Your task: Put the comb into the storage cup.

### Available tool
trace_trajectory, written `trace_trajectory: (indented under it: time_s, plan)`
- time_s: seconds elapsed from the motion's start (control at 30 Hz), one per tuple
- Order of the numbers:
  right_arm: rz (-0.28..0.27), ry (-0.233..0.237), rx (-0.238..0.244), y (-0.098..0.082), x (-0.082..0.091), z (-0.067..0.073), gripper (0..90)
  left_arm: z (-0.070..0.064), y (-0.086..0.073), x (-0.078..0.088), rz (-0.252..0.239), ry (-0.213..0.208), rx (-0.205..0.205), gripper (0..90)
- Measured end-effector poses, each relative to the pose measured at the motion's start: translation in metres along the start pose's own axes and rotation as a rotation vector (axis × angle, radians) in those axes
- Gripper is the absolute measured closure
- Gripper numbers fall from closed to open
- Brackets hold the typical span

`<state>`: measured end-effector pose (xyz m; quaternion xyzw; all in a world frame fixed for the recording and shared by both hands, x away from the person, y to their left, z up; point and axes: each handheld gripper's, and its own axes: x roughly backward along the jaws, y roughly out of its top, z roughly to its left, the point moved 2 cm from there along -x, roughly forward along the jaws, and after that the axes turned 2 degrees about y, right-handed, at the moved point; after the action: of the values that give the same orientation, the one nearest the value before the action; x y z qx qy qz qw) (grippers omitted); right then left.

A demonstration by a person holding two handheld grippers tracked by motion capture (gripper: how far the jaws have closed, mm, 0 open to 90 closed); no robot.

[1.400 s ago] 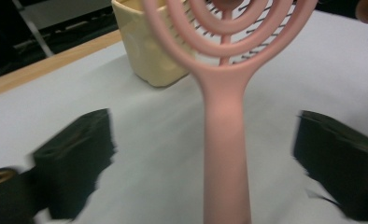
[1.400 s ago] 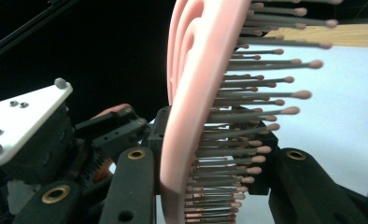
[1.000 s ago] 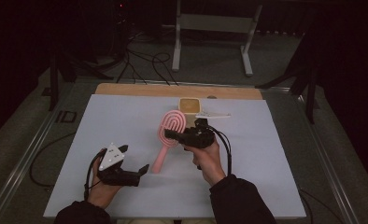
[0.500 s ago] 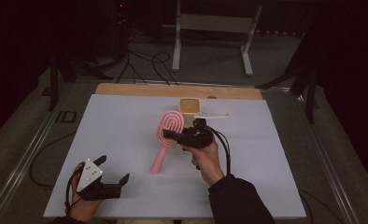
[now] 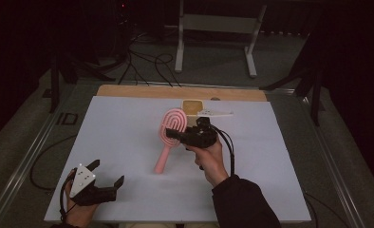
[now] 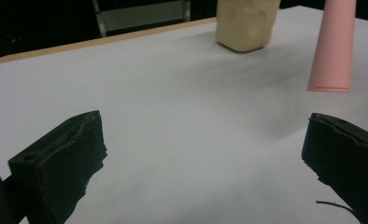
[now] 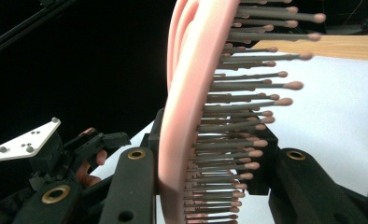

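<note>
Pink hairbrush (image 5: pixel 170 133) sits clenched in the right claw (image 5: pixel 172 135) mid-frame; the left claw (image 5: pixel 107 175), released, has drawn back to lower left, leaving the brush one-handed.

We take this for a lab or recording room, not a home. We see a table (image 5: pixel 128 142) under a plain white sheet with a bare wooden strip at its far edge, standing in a dark room on grey floor. Black cables (image 5: pixel 142 61) trail loosely over the floor behind it, beside the feet of a grey metal stand (image 5: pixel 213 28). Metal rails (image 5: pixel 28 156) run along the table's sides.
</note>
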<state>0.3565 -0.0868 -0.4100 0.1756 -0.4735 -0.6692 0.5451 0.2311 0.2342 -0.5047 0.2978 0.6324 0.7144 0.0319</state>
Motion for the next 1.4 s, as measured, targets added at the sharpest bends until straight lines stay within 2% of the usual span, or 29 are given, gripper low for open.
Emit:
trace_trajectory:
  time_s: [0.47,0.77,1.4]
  plan:
    - [-0.009,0.006,0.006,0.014,-0.005,0.002,63.5,-0.001,-0.003,-0.004,0.007,0.011,0.004,0.1]
    - [-0.018,0.010,0.015,0.025,-0.007,0.005,63.5,-0.003,-0.003,-0.005,0.016,0.011,-0.008,0.1]
    - [-0.005,-0.032,0.036,0.040,-0.015,-0.004,63.4,-0.005,-0.004,-0.008,0.029,0.015,-0.028,0.1]
